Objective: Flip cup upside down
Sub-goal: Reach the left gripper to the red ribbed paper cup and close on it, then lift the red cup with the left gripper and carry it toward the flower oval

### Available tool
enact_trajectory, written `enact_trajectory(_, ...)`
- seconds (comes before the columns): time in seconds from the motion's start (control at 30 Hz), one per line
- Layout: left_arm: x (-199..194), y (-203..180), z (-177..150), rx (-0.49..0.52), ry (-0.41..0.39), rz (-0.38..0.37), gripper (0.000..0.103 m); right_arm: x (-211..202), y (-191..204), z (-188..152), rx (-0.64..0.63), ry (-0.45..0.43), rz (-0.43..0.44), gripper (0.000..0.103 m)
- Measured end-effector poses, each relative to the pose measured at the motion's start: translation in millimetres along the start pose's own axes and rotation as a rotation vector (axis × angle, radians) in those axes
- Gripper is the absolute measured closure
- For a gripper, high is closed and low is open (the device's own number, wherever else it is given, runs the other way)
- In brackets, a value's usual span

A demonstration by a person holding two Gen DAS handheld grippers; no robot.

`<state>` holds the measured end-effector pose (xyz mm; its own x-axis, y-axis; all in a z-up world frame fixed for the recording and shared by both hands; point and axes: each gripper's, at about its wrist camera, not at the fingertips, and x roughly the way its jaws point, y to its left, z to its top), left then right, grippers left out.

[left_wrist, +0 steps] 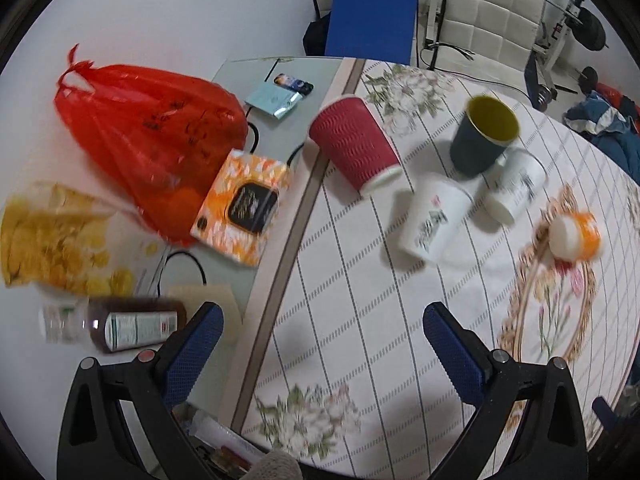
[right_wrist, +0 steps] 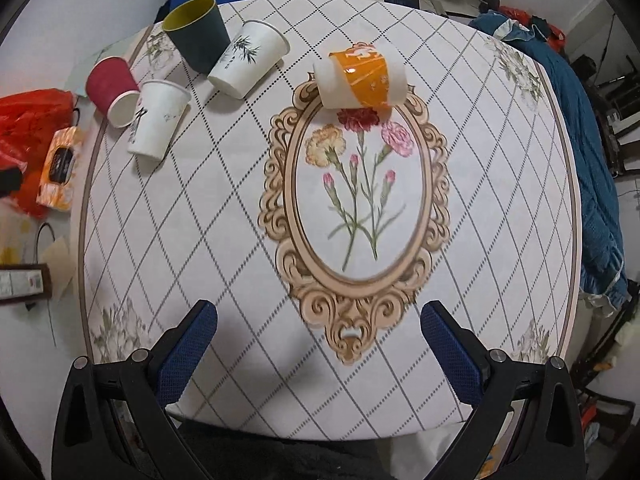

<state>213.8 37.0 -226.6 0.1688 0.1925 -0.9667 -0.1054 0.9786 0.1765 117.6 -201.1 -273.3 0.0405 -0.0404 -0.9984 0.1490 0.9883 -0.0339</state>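
Step in hand, by judgement: approach, before any grasp. Both tongs are spread wide and hold nothing; the left tongs (left_wrist: 323, 338) and the right tongs (right_wrist: 319, 336) hang above the near part of the desk (right_wrist: 240, 264), well apart from every cup.

Five cups are present. Which one the task means cannot be told. The orange cup (right_wrist: 362, 80) appears to lie on its side at the top of the oval flower frame, apart from the rest. The green cup (right_wrist: 198, 32) shows its yellow inside, mouth up. The red cup (right_wrist: 110, 90), the white cup (right_wrist: 156, 120) and the bamboo cup (right_wrist: 248, 58) stand in a cluster with it; their mouths face the right camera, but whether they are upright or tipped is not certain under the lens distortion.

Next move calls for: carrying one pair of tongs forward to the chosen cup, closing on its wall, then rotating so the mouth faces down.

Differences between views: the left view alone shows the bottle (left_wrist: 120, 326) and snack bag (left_wrist: 52, 236) beside the desk, and is blurred. The right view alone shows the whole flower frame and the blue blanket (right_wrist: 580, 152).
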Motion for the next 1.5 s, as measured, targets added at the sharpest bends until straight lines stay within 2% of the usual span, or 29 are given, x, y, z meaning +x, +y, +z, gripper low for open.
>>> enact_trajectory(0.2, 29, 1, 49, -0.017, 0.018, -0.001, 0.000, 18, 14, 35, 0.009, 0.017, -0.036, 0.000)
enact_trajectory(0.5, 71, 1, 105, -0.047, 0.075, -0.032, 0.000, 44, 34, 82, 0.044, 0.051, -0.086, 0.000)
enact_trajectory(0.63, 95, 9, 133, -0.100, 0.125, -0.066, 0.000, 57, 41, 99, 0.054, 0.064, -0.095, 0.000)
enact_trajectory(0.73, 120, 13, 150, -0.141, 0.193, -0.112, 0.000, 65, 45, 110, 0.067, 0.074, -0.100, 0.000)
enact_trajectory(0.87, 152, 12, 163, -0.191, 0.278, -0.168, 0.001, 72, 52, 123, 0.070, 0.083, -0.110, 0.000)
enact_trajectory(0.97, 171, 9, 169, -0.203, 0.303, -0.183, 0.001, 74, 56, 131, 0.070, 0.086, -0.119, 0.000)
enact_trajectory(1.07, 182, 0, 172, -0.173, 0.312, -0.175, 0.011, 76, 58, 139, 0.069, 0.089, -0.125, 0.000)
enact_trajectory(1.13, 188, -7, 172, -0.133, 0.314, -0.168, 0.015, 78, 59, 143, 0.082, 0.104, -0.137, 0.000)
enact_trajectory(1.37, 186, -36, 172, 0.069, 0.231, -0.081, 0.015, 82, 55, 145, 0.083, 0.114, -0.142, 0.000)
enact_trajectory(1.5, 203, -42, 174, 0.088, 0.284, -0.063, 0.016, 84, 54, 145, 0.077, 0.110, -0.135, 0.000)
